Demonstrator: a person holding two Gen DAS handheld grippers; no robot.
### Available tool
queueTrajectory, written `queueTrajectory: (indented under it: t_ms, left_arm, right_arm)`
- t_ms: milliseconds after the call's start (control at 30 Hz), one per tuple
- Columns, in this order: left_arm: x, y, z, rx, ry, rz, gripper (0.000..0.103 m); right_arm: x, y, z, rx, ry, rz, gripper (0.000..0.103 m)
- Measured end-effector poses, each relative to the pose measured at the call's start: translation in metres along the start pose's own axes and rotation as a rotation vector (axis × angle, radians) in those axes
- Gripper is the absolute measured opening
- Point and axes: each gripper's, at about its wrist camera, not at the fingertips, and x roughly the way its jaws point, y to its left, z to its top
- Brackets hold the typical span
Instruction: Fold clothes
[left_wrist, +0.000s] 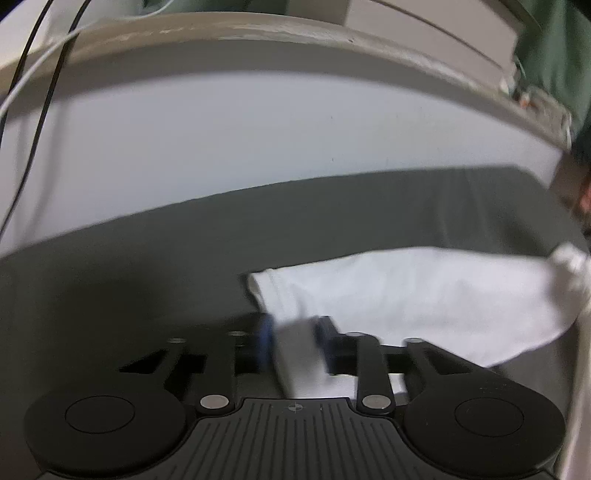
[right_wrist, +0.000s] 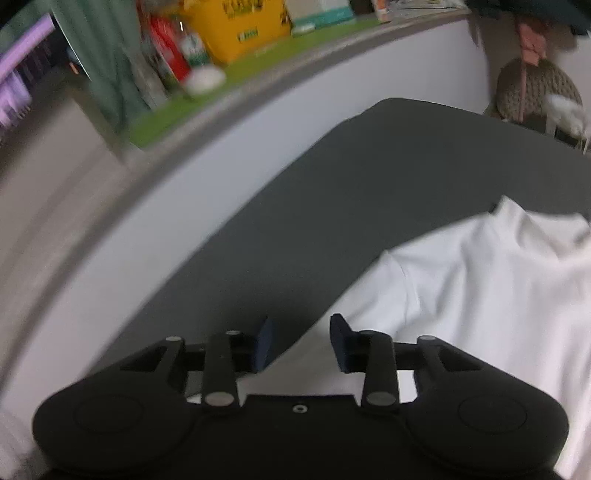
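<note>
left wrist view: the left gripper (left_wrist: 293, 339) pinches a fold of the white shirt (left_wrist: 424, 299), which lies on the dark grey mat (left_wrist: 332, 214). right wrist view: the right gripper (right_wrist: 301, 341) hangs parted, empty, over the shirt's edge. mid-fold, i judge; next, carry the held edge across.

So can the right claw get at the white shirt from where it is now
Probably yes. The right claw hangs right over the white shirt's edge on the dark mat, jaws apart with nothing between them and nothing in the way.
</note>
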Motion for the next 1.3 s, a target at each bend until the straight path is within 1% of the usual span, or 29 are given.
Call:
queueTrajectory:
  t_ms: [67, 133, 200, 267, 333, 367, 400, 533, 633, 800, 833, 867, 1000, 1033, 1133, 1167, 1200, 1233, 1267, 1300]
  left_arm:
    - [-0.002, 0.002, 0.001, 0.022, 0.010, -0.020, 0.018]
    - [-0.005, 0.008, 0.002, 0.034, 0.016, -0.036, 0.016]
    - [-0.006, 0.008, 0.002, 0.046, 0.022, -0.047, 0.015]
    - [-0.009, 0.009, 0.002, 0.061, 0.024, -0.049, 0.014]
    - [-0.014, 0.010, 0.001, 0.074, 0.021, -0.051, 0.014]
    - [-0.017, 0.011, 0.001, 0.080, 0.018, -0.051, 0.014]
    - [-0.018, 0.010, 0.001, 0.088, 0.014, -0.050, 0.014]
    - [-0.021, 0.011, -0.001, 0.119, -0.005, -0.039, 0.014]
    - [-0.024, 0.011, -0.003, 0.133, -0.024, -0.024, 0.014]
    - [-0.025, 0.018, -0.001, 0.130, -0.038, -0.002, 0.014]
    - [-0.025, 0.019, 0.000, 0.130, -0.040, 0.005, 0.012]
    - [-0.024, 0.020, 0.001, 0.130, -0.042, 0.018, 0.003]
    - [-0.020, 0.030, 0.003, 0.102, -0.030, 0.033, 0.003]
    - [-0.019, 0.031, 0.002, 0.097, -0.028, 0.032, 0.003]
    - [-0.019, 0.028, 0.000, 0.098, -0.025, 0.034, 0.004]
    - [-0.020, 0.027, 0.000, 0.092, -0.031, 0.025, 0.004]
    - [-0.020, 0.025, 0.000, 0.084, -0.035, 0.014, 0.006]
    - [-0.021, 0.026, 0.001, 0.067, -0.034, -0.003, 0.011]
    - [-0.022, 0.026, 0.002, 0.050, -0.037, -0.018, 0.027]
    - [-0.024, 0.025, 0.003, 0.029, -0.053, -0.023, 0.049]
  right_arm:
    - [0.030, 0.008, 0.010, -0.019, 0.051, -0.052, 0.016]
    - [0.058, 0.007, 0.010, 0.019, 0.162, -0.118, 0.015]
    - [0.075, 0.006, 0.007, 0.043, 0.200, -0.134, 0.015]
    - [0.080, 0.009, 0.007, 0.029, 0.172, -0.134, 0.015]
    - [0.083, 0.012, 0.008, 0.006, 0.166, -0.143, 0.014]
    - [0.084, 0.012, 0.008, 0.002, 0.163, -0.155, 0.005]
    - [0.085, 0.012, 0.008, -0.007, 0.165, -0.183, 0.001]
    - [0.080, 0.002, 0.004, 0.032, 0.143, -0.155, 0.001]
    - [0.069, -0.008, 0.001, 0.069, 0.097, -0.098, 0.001]
    - [0.052, -0.012, 0.007, 0.077, 0.000, -0.034, 0.001]
    - [0.050, -0.013, 0.009, 0.085, -0.017, -0.022, 0.001]
    - [0.049, -0.015, 0.011, 0.093, -0.031, -0.019, 0.001]
    - [0.055, -0.018, 0.012, 0.131, -0.071, 0.001, 0.001]
    - [0.051, -0.016, 0.009, 0.143, -0.079, 0.010, 0.001]
    - [0.072, -0.008, 0.011, 0.175, -0.061, 0.022, 0.001]
    - [0.076, -0.007, 0.009, 0.165, -0.041, 0.038, 0.006]
    - [0.072, -0.008, 0.007, 0.164, -0.042, 0.065, 0.010]
    - [0.068, -0.010, 0.005, 0.164, -0.043, 0.092, 0.014]
    - [0.063, -0.011, 0.003, 0.163, -0.045, 0.119, 0.025]
    - [0.059, -0.013, 0.001, 0.162, -0.046, 0.145, 0.031]
